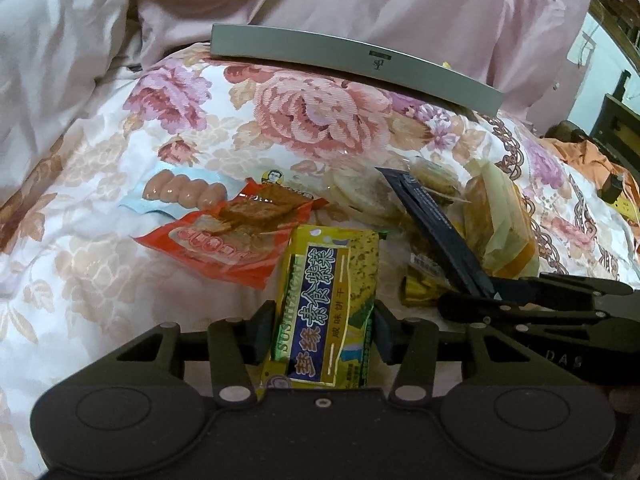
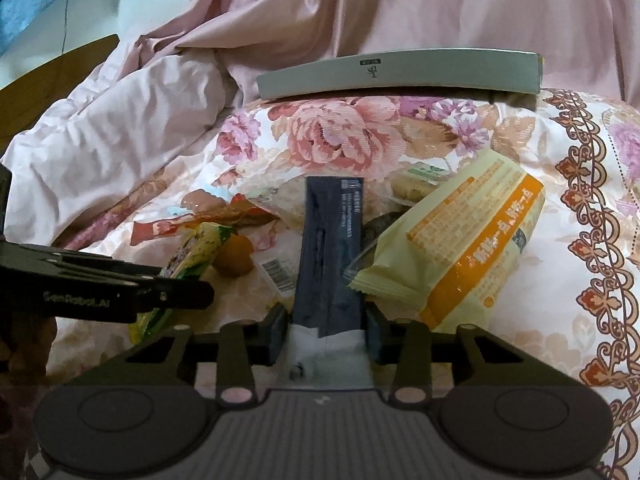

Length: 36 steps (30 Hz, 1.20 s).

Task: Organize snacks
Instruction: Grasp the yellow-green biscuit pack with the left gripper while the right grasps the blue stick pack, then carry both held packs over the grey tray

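While the snack pile is lying mid-frame on the floral quilt (image 1: pixel 100 208), a yellow-green cracker pack (image 1: pixel 324 312) is being clamped at lower centre of the left wrist view by the left gripper (image 1: pixel 325 334), pads pressed on both its long edges. A dark blue stick sachet (image 2: pixel 330 256) is being pinched the same way by the right gripper (image 2: pixel 327 330), lower centre of the right wrist view, just beside a pale yellow-orange pack (image 2: pixel 460 240). A grey flat box (image 1: pixel 352 60) is being left at upper centre, well apart.
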{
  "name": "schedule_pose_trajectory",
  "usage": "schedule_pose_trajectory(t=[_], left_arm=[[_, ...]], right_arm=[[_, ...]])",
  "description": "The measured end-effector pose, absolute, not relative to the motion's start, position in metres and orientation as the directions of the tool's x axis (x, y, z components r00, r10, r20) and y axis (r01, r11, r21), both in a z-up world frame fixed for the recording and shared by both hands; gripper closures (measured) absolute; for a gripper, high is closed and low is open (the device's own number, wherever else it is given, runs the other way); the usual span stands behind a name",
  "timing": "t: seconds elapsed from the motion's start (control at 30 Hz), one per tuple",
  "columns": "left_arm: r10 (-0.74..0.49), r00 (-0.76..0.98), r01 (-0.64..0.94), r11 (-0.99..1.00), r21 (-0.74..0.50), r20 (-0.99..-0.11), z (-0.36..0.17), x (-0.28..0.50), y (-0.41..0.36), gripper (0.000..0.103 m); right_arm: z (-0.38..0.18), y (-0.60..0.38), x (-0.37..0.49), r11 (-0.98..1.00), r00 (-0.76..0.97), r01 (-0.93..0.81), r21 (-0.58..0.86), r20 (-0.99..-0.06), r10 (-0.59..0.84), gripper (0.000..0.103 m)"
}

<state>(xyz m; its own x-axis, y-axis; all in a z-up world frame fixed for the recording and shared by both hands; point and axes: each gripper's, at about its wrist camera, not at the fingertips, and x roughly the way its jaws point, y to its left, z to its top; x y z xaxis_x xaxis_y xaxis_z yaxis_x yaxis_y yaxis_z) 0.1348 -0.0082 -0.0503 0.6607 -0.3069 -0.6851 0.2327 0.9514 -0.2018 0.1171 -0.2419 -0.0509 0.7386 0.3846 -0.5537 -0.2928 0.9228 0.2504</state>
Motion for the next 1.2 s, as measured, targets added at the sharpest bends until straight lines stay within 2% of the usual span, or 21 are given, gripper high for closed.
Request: schedule_pose_trajectory(t=[0.33, 0.57, 1.03, 1.2], left_arm=[[-0.288, 0.674, 0.196, 0.958, -0.211, -0.681, -0.049, 0.132, -0.007, 0.052], [-0.272, 0.678, 0.192, 0.962, -0.192, -0.683, -0.048, 0.129, -0.011, 0.052], [-0.279, 0.701, 0.203, 0.96, -0.192, -0.656, -0.041, 0.119, -0.016, 0.052], [-0.275, 0.724, 0.196, 0.961, -0.194, -0.633, -0.034, 0.115, -0.017, 0.052]], right_arm=[[-0.044, -0.23, 0.107, 0.923, 0.761, -0.343, 0.175, -0.525, 0.382, 0.064], [-0.047, -0.207, 0.098, 0.931, 0.787, -0.364, -0.041, -0.548, 0.283, 0.069], [-0.057, -0.171, 0.07, 0.825, 0.896, -0.35, -0.444, -0.417, 0.155, 0.071], [-0.055, -0.168, 0.066, 0.806, 0.926, -0.311, -0.503, -0.352, 0.138, 0.071]])
